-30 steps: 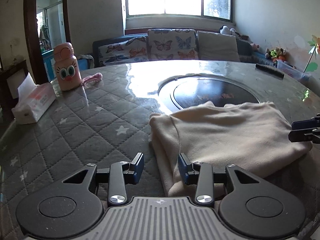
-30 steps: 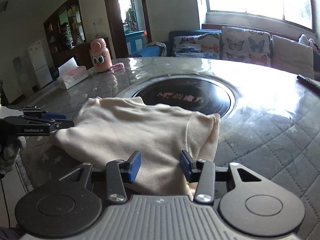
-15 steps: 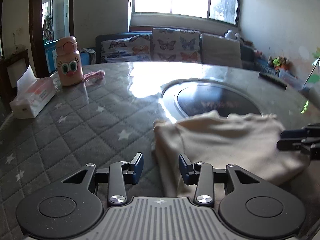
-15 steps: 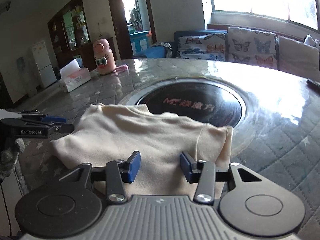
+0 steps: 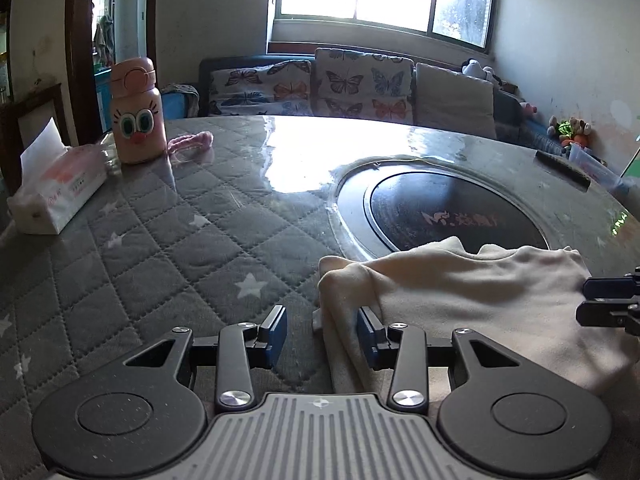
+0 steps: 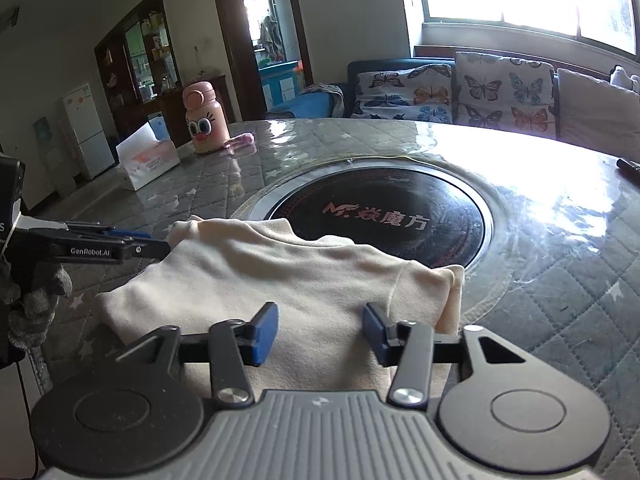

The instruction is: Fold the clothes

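Note:
A cream garment (image 5: 472,296) lies folded on the round table near its front edge; it also shows in the right wrist view (image 6: 304,280). My left gripper (image 5: 322,336) is open at the garment's left edge, with the fabric's folded edge lying between its blue pads. My right gripper (image 6: 318,334) is open and sits just above the garment's near right part, holding nothing. The right gripper shows at the right edge of the left wrist view (image 5: 608,306). The left gripper shows at the left of the right wrist view (image 6: 160,246), beside the garment's left corner.
The table has a grey quilted star cover (image 5: 168,248) under clear plastic and a round black cooktop (image 6: 380,216) in the middle. A pink bottle (image 5: 136,116), a tissue pack (image 5: 52,196) and a pink cloth strip (image 5: 192,142) stand at the far left. A sofa (image 5: 360,88) is behind.
Both grippers have drawn back and up a little from the garment, staying open. The garment lies where it was.

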A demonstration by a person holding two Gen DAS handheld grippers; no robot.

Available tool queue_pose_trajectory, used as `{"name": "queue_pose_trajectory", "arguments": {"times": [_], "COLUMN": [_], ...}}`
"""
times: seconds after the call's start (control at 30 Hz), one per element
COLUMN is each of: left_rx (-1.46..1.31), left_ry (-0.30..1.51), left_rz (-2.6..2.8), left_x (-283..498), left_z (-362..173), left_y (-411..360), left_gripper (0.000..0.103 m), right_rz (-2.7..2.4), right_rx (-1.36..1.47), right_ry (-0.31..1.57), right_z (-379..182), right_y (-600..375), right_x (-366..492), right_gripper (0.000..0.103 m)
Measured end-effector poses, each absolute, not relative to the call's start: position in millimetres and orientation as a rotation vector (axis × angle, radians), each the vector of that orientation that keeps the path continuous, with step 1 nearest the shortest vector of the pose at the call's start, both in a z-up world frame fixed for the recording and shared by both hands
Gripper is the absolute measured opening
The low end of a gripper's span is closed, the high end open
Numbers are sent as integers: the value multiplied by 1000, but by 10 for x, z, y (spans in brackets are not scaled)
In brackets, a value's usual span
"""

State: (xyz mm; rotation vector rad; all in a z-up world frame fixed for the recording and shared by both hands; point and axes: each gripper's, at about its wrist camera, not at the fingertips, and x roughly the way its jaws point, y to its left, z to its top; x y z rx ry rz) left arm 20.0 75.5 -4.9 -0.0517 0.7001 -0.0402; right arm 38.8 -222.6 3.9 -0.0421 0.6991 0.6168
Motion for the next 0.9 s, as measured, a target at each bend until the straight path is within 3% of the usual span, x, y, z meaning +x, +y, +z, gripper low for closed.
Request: {"name": "queue_pose_trajectory", "arguments": {"times": [0.37, 0.53, 0.67, 0.9], "left_rx": [-59, -55, -58, -56], "left_ry": [710, 709, 701, 675], "left_rz": [-20, 2, 3, 2], "left_x": [242, 247, 236, 191], "left_z": [-96, -112, -114, -71], "left_y": [771, 810, 831, 851], "left_gripper": [59, 78, 91, 103], "right_rz": [621, 616, 620, 622], "right_rx": [-51, -55, -62, -79], "right_ry": [703, 703, 702, 687], "right_z": [16, 14, 17, 24], "right_y": [-2182, -2155, -2131, -2069], "right_x": [379, 384, 388, 370], "right_gripper": [62, 64, 72, 77]}}
